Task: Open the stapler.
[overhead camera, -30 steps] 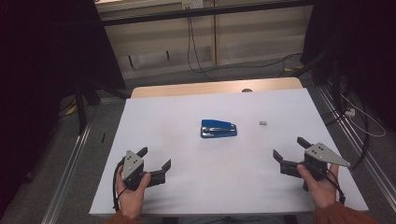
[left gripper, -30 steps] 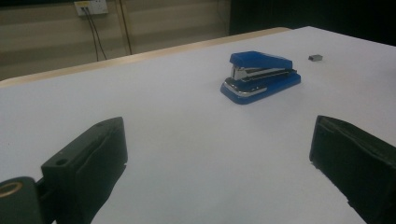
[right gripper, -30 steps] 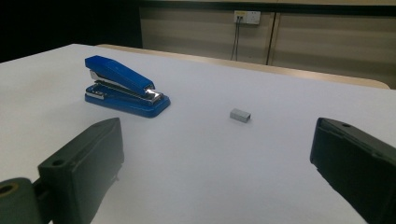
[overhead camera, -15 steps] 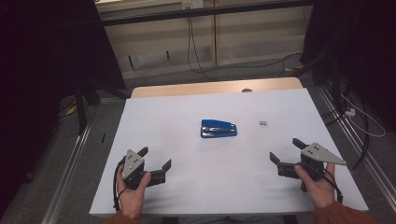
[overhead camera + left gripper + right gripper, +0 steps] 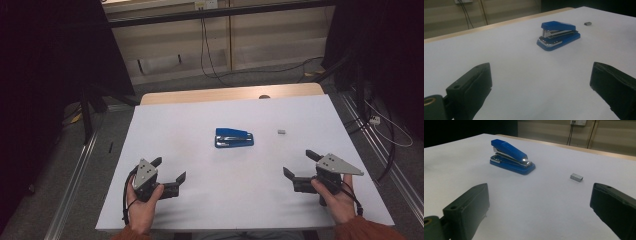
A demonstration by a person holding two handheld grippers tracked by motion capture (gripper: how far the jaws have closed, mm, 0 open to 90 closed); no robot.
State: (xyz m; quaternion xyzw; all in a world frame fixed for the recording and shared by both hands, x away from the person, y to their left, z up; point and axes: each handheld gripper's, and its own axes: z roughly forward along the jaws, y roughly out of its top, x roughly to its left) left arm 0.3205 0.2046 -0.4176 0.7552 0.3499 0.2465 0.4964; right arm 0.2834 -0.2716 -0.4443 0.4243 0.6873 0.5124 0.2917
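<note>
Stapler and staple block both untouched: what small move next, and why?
Probably ease the right tongs forward toward the staple block. They are open, hold nothing, and sit nearer it than the left tongs, which are also open, facing the blue stapler.

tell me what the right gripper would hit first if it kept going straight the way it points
Probably nothing soon: the right gripper looks between the blue stapler and the small grey staple block, over bare white table. Depth is unclear.
</note>
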